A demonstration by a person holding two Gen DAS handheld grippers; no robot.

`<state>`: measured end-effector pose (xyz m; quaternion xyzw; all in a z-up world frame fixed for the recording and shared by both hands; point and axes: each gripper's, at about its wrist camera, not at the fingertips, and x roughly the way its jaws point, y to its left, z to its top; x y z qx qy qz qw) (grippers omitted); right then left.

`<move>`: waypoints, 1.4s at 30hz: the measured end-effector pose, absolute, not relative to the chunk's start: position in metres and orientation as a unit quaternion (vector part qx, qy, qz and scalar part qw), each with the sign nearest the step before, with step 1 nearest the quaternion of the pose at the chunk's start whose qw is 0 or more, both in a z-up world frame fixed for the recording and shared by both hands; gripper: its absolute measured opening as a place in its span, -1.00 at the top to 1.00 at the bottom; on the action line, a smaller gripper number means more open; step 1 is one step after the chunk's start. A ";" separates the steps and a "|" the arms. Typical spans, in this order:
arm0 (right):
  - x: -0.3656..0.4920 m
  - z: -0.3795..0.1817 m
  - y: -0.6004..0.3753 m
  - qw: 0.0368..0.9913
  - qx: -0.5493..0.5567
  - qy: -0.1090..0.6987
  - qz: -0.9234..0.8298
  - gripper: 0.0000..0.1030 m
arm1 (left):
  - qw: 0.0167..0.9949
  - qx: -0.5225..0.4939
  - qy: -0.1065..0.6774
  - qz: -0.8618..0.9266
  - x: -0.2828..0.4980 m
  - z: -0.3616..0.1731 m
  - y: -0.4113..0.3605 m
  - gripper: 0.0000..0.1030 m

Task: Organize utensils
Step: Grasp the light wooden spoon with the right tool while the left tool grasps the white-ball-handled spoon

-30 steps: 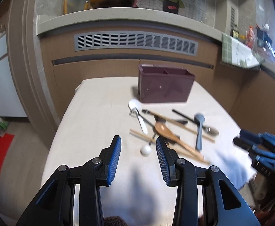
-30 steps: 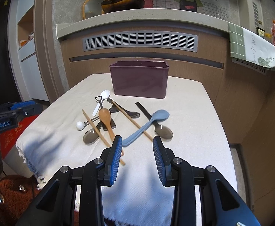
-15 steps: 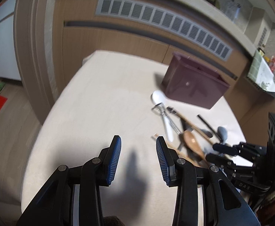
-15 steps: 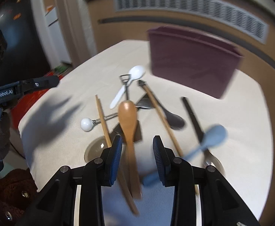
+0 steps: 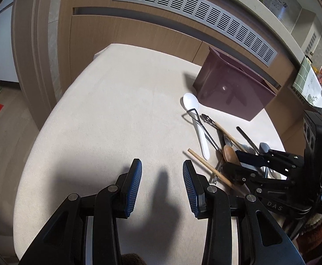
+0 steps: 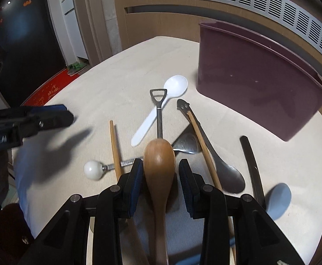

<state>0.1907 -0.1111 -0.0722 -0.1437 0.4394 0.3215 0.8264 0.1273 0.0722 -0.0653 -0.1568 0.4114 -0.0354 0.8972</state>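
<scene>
The right tongs point(image 6: 161, 172) sit over the wooden spoon point(image 6: 160, 161), jaws just closing in on either side of its bowl with gaps still showing, so not pinching yet. The spoon lies in the utensil pile on the worktop point(image 5: 117, 114), in front of the maroon bin point(image 6: 255, 81). The left tongs point(image 5: 162, 176) hang spread and empty, left of the bin.

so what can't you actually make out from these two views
- Right wrist view: wooden spoon handle, hidden under the right gripper.
- Right wrist view: blue spoon handle, covered by the gripper body.
- Both views: inside the purple bin, blocked by its wall.
- Left wrist view: utensil ends beneath the right gripper.
</scene>
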 end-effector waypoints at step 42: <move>0.134 -0.037 -0.229 0.900 0.015 0.375 0.222 0.46 | 0.926 -0.007 0.368 -0.083 0.125 -0.040 -0.003 0.57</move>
